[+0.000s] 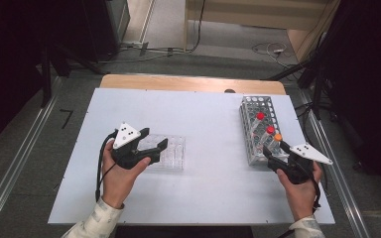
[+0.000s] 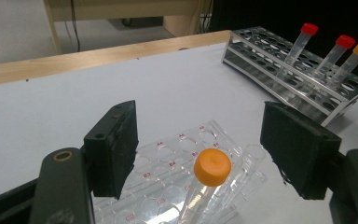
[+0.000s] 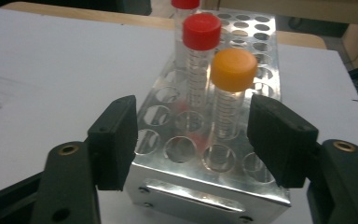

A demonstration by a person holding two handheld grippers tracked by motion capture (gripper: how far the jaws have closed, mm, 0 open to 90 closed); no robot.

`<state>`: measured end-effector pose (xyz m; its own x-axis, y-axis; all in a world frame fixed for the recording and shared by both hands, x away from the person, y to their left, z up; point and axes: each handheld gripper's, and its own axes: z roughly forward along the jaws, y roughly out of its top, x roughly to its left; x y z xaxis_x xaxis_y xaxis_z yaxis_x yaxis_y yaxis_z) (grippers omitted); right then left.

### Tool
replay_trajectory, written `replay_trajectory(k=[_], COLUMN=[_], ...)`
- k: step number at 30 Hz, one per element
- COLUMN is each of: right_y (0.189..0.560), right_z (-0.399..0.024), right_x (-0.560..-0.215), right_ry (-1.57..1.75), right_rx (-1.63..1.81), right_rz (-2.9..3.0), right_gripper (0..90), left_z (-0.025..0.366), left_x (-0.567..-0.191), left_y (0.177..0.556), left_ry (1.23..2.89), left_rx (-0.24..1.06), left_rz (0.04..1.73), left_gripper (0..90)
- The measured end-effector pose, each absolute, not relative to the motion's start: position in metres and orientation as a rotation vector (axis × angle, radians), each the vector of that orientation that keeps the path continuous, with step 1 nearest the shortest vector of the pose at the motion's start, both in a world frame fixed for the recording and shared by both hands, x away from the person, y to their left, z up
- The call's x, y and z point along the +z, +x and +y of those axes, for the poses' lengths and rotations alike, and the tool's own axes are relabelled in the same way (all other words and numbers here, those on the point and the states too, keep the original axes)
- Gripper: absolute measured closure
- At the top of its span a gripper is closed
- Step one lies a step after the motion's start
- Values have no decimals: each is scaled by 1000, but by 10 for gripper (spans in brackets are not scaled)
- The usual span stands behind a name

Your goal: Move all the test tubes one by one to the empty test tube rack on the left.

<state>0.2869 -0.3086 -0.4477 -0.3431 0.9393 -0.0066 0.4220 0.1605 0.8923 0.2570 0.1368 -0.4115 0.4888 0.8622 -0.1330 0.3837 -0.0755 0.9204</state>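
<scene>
My left gripper (image 1: 156,137) (image 2: 200,126) hovers open over a clear well plate (image 1: 173,153) (image 2: 168,156). An orange-capped tube (image 2: 212,167) leans on the plate between the jaws, and neither pad touches it. At the right, a metal tube rack (image 1: 256,134) (image 3: 205,182) holds two red-capped tubes (image 1: 260,116) (image 3: 201,31) and another orange-capped tube (image 1: 278,136) (image 3: 233,69). My right gripper (image 1: 276,148) (image 3: 193,121) is at the rack's near end. Its jaws stand apart on either side of that orange-capped tube, with gaps at both pads.
The white tabletop (image 1: 208,129) lies bare between plate and rack. The rack (image 2: 270,60) has several vacant holes. Its right side is close to the table's right edge. Cables lie on the floor (image 1: 218,57) beyond the far edge.
</scene>
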Motion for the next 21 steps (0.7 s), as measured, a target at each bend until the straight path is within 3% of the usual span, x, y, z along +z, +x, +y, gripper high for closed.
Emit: replay_trajectory(k=[9, 21], right_y=[300, 306], right_z=[-317, -315], right_x=[-454, -457], right_ry=[1305, 1293], right_rx=[1094, 1071], right_rz=[1818, 1838], right_gripper=[586, 718], left_z=[136, 135], left_x=[-412, -412], left_y=[257, 257], left_ry=[1677, 1677], left_rx=[560, 556], left_rz=[1076, 1073], left_gripper=[288, 292])
